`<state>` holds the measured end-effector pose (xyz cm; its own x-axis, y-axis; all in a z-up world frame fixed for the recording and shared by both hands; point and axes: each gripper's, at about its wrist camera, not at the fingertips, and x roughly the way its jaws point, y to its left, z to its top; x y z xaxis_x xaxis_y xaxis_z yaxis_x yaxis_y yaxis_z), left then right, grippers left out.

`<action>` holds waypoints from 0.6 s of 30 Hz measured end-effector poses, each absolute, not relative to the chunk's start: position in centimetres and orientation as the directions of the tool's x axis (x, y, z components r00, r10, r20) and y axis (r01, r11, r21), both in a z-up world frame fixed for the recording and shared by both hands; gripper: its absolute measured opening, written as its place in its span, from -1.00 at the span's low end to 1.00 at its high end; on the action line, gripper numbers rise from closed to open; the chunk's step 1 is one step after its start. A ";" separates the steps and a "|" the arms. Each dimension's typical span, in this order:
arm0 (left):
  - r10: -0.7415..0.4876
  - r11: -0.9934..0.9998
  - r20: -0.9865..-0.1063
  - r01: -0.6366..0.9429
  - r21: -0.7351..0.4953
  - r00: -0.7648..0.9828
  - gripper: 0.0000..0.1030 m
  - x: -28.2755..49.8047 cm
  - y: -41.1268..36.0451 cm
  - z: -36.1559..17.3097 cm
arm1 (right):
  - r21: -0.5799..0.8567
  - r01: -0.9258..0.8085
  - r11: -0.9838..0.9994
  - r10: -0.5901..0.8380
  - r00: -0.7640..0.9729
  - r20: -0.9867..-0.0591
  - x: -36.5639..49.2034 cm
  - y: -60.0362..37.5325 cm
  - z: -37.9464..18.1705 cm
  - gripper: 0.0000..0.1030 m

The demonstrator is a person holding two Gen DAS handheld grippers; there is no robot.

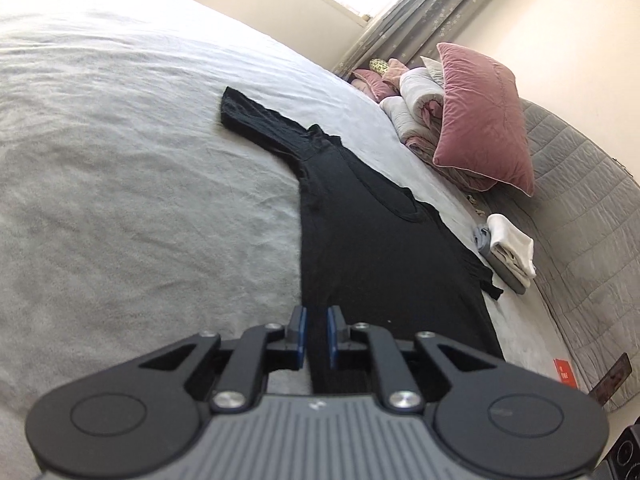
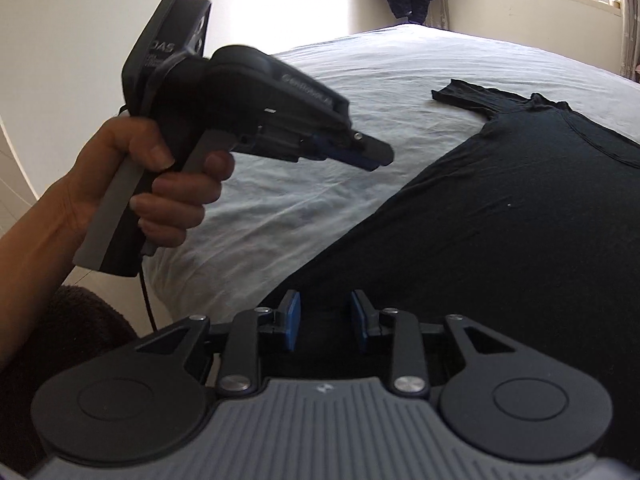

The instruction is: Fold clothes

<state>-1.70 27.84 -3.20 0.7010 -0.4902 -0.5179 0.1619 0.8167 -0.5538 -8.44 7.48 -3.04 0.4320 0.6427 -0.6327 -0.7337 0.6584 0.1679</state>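
So the black t-shirt (image 1: 360, 240) is laid out flat on the bed (image 1: 120, 160), on a pale grey sheet, neckline facing up. In the left wrist view it runs from the bottom centre up toward 11 o'clock, with one short sleeve sticking out at about 11 and the other sleeve poking off around 3 o'clock, close to the bed's edge.

Left hand-held gripper (image 1: 317, 332) sits right at the shirt's hem. Its blue pads are close together with only a narrow slot between them, and black fabric shows in that slot, but I honestly can't tell if it's pinching the cloth or just sitting over it. You can see the same tool from the side in the right wrist view (image 2: 370, 156), held up off the bed at roughly 10 o'clock by the person's left hand (image 2: 160, 184) wrapped round the grey handle, and from there nothing seems to hang from its tips.

Right hand-held gripper (image 2: 325, 326) has its jaws spread apart, hovering over the lower part of the shirt, holding nothing.

Other stuff: a pink velvet cushion (image 1: 484, 116) leaning on a rolled-up duvet (image 1: 416, 100) at about 1 o'clock, and a small stack of folded clothes (image 1: 510, 250) at 3 o'clock, just past that sleeve. Grey quilted cover (image 1: 580, 220) runs along the right side.
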 end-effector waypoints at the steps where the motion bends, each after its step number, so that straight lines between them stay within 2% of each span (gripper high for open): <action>1: -0.509 0.813 -0.512 0.191 -0.550 0.692 -0.76 -2.3 27.2 -3.1 | 0.163 -0.748 0.643 0.652 0.424 -0.629 -9.3 7.6 -2.9 -0.34; 4: -0.539 0.816 -0.529 0.250 -0.522 0.656 -0.69 -3.9 25.5 -3.2 | 0.192 -0.740 0.645 0.671 0.426 -0.607 -9.9 6.2 -1.6 -0.34; 6: -0.523 0.835 -0.562 0.253 -0.489 0.641 -0.68 -4.7 24.7 -3.6 | 0.212 -0.706 0.676 0.664 0.459 -0.590 -9.6 4.1 -0.7 -0.23; 9: -0.503 0.854 -0.589 0.257 -0.453 0.633 -0.67 -5.5 23.7 -3.8 | 0.252 -0.611 0.751 0.622 0.526 -0.580 -8.4 -1.0 0.1 -0.20; 13: -0.528 0.845 -0.574 0.319 -0.429 0.626 -0.65 -5.4 21.1 -2.9 | 0.310 -0.458 0.833 0.547 0.604 -0.580 -5.9 -7.9 0.5 -0.20; 18: -0.568 0.823 -0.571 0.432 -0.369 0.593 -0.43 -4.4 15.2 -2.0 | 0.366 -0.322 0.873 0.485 0.651 -0.584 -3.1 -13.4 0.0 -0.16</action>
